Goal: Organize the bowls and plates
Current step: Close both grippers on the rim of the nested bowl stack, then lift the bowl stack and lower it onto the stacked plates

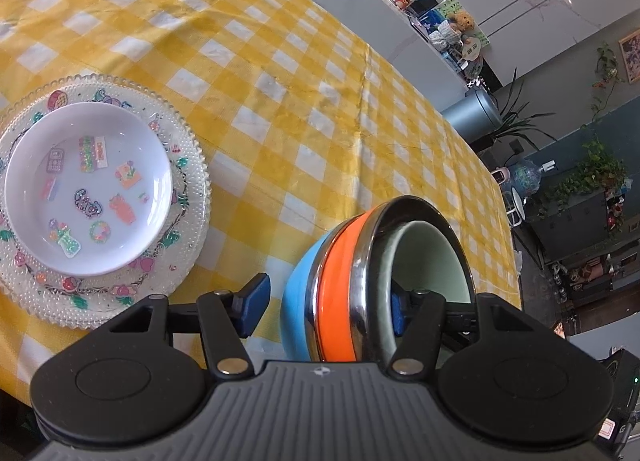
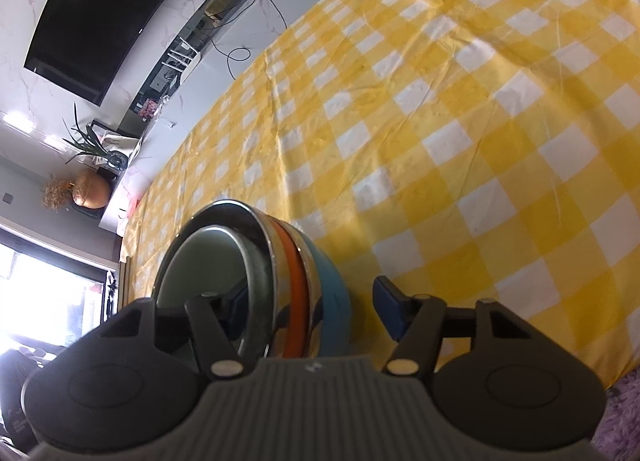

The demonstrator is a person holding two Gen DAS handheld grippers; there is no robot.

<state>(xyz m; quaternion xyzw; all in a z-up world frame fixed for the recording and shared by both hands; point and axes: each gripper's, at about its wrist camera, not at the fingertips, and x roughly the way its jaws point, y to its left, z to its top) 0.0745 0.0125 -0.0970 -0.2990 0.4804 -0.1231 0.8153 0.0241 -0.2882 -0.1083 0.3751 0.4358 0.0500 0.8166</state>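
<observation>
Your left gripper and right gripper each straddle the nested bowls' wall, fingers parted, not pressing. Those bowls sit on the checked desk, well apart from the stacked plates.

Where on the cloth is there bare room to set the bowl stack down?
The checked cloth lies bare beyond the bowl stack to the far edge, and between the stack and the plates. In the right view, cloth on the stack's blue side is bare too. It is crowded only at the plates.
</observation>
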